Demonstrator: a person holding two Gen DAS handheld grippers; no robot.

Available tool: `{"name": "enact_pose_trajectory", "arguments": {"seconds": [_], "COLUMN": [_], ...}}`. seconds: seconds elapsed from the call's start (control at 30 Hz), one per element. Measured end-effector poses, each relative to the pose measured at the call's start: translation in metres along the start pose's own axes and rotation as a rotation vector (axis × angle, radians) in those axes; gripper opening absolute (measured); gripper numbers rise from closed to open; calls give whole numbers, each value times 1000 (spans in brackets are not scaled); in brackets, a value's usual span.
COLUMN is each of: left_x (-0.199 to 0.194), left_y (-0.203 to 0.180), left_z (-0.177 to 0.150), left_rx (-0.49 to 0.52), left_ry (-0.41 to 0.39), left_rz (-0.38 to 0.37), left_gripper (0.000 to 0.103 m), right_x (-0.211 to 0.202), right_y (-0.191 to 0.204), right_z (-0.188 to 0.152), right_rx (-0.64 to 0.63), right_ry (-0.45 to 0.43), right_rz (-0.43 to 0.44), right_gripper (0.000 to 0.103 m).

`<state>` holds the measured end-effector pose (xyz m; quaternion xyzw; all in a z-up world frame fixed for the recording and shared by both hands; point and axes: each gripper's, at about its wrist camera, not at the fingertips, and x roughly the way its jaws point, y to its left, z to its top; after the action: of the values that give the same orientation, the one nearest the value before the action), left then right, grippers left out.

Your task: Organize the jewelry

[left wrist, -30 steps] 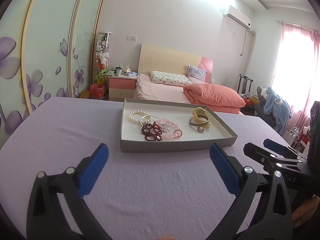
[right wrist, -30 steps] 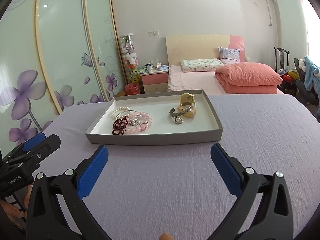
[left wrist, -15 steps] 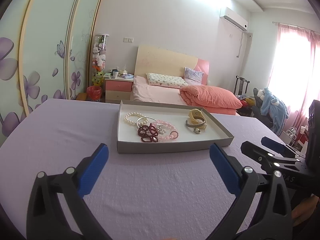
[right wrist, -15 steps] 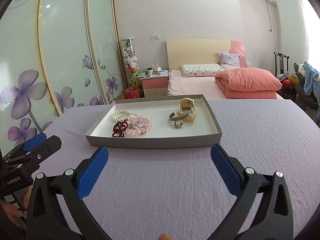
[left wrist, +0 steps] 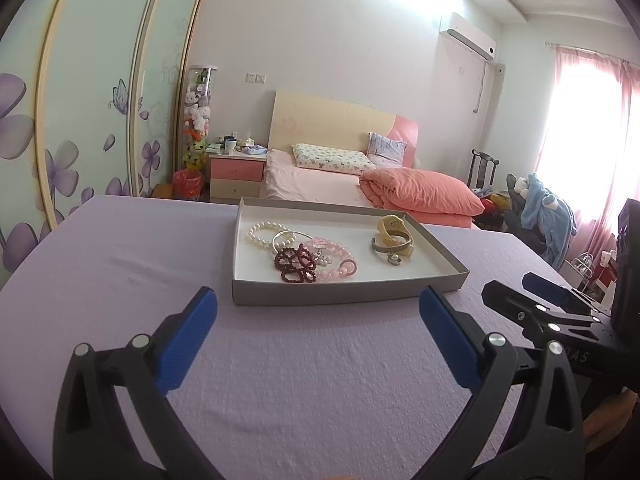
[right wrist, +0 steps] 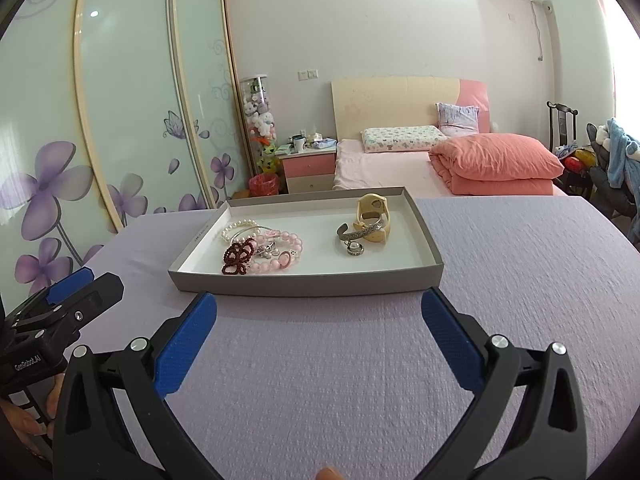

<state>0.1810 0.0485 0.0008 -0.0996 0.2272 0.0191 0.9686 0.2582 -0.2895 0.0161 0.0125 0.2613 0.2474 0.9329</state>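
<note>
1. Both pairs of jaws are spread wide and nothing is held between them: the left gripper [left wrist: 318, 322] and the right gripper [right wrist: 319, 322] are poised above the lavender cloth [right wrist: 520, 264], with the shallow grey tray [right wrist: 304, 285] lying just beyond the fingertips.

2. Ahead of the left-hand jaw, a heap is seen in the tray: a pearl bracelet [right wrist: 236, 228], a dark red bead strand [right wrist: 239, 257] and a pink bead bracelet [right wrist: 280, 254], overlapping; a thin silver bangle seems to be threaded among them, though this is hard to make out.

3. Ahead of the right-hand jaw, a yellow watch-like band [right wrist: 374, 216], an engraved metal cuff [right wrist: 360, 232] and a small ring [right wrist: 355, 250] lie touching.

4. All the jewelry lies inside the tray; whether it is heaped for sorting or already gathered cannot be settled.

5. If a piece is to be lifted, one strand only should be pinched, from above, so that neighbours are not dragged.

6. Round, glossy beads may be expected to roll and slip; the rigid cuff offers firm edges; the cardboard tray is light and may slide on the textured cloth.
</note>
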Motion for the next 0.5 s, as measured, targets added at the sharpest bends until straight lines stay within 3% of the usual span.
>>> {"name": "enact_pose_trajectory", "arguments": {"seconds": [0.5], "left_x": [3], "left_y": [-2], "left_z": [-2], "left_rx": [3], "left_ry": [5], "left_rz": [-3], "left_gripper": [101], "right_x": [2], "right_y": [-2], "right_z": [-2], "right_rx": [-1], "right_ry": [0], "right_rz": [1], "right_gripper": [102]}}
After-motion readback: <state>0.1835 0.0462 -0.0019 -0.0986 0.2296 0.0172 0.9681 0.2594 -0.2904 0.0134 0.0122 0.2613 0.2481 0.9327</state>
